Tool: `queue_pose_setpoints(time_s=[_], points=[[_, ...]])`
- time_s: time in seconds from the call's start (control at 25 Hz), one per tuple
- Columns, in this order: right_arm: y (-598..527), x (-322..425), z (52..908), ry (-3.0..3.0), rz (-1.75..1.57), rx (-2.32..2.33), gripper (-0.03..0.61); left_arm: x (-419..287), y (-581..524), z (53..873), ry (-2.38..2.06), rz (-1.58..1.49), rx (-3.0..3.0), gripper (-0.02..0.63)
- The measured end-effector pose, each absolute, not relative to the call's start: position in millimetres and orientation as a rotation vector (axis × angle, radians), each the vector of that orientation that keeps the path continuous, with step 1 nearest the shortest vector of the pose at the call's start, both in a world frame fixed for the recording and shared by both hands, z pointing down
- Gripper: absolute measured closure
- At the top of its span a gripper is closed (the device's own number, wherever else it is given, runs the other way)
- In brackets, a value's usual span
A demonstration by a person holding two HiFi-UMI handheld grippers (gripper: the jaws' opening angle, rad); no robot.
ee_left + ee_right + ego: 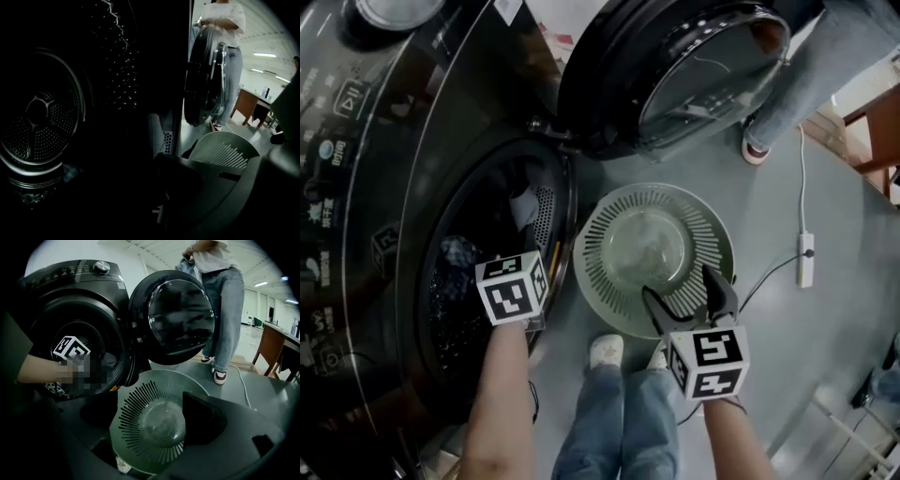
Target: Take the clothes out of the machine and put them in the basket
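The clothes point(455, 267) lie low in the machine point(394, 141) drum, where the left gripper point(514, 291) reaches in, fingers nearly closed, apparently on a grey fold point(157, 133). Just outside the machine's mouth stands the basket point(584, 258), with the right gripper point(678, 283) above it, fingers wide and empty.

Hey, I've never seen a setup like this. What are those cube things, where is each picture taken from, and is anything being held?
A person holds a hand tool with two jaws in each hand; the patterned cubes are part of the tools. One picture looks down from the person's head, and the others ride on each tool. The left gripper reaches into the open washing machine, where clothes lie. Its jaws look closed, but it is too dark to see whether cloth is caught. The right gripper hangs open and empty over the empty green basket on the floor.
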State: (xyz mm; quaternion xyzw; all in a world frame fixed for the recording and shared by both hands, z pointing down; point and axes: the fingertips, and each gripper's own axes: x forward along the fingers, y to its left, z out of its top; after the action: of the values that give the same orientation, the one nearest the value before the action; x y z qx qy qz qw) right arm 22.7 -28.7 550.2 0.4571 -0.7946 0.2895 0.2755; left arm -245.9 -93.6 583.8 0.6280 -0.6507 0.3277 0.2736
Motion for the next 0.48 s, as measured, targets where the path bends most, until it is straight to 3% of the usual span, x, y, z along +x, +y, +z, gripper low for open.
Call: queue_pose_setpoints(time_s=[0.48], points=[[-27, 60, 521, -2.105, 0.758, 1.282, 0.16, -158, -72, 534, -1.527, 0.864, 1.903, 0.574]])
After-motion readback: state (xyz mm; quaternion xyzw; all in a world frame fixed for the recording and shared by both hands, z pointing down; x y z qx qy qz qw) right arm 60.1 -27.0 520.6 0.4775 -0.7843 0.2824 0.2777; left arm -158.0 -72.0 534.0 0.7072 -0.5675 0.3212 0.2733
